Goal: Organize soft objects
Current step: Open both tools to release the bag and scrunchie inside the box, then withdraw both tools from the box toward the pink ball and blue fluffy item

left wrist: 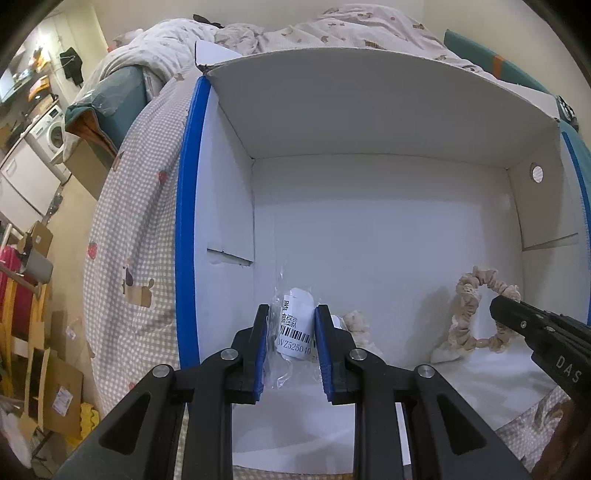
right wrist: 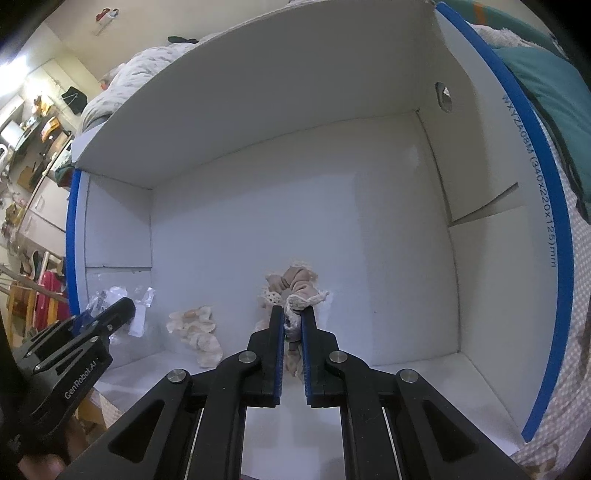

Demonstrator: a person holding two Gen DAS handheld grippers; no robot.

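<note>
- Sitting on a bed with a checked cover [left wrist: 122, 229], a white cardboard box [left wrist: 369, 122] with blue edges is lying open, its inside facing both cameras.
- The left gripper [left wrist: 291, 325] is reaching into the box's left part, its fingers [left wrist: 261, 332] pinching a clear plastic packet [left wrist: 295, 325] that is carrying a white barcode label.
- The right gripper [right wrist: 293, 325] is working in the box's right part, its fingers [right wrist: 276, 332] pressing together on a beige scrunchie with lace trim [right wrist: 295, 291].
- In the left wrist view, that scrunchie is hanging as a loop from the right gripper's tip, its lower end touching the box floor.
- A second, cream-coloured soft piece [right wrist: 195, 328] is lying on the box floor between the two grippers, touched by neither.
- A quilt with a small print [left wrist: 332, 29] is lying bunched behind the box.
</note>
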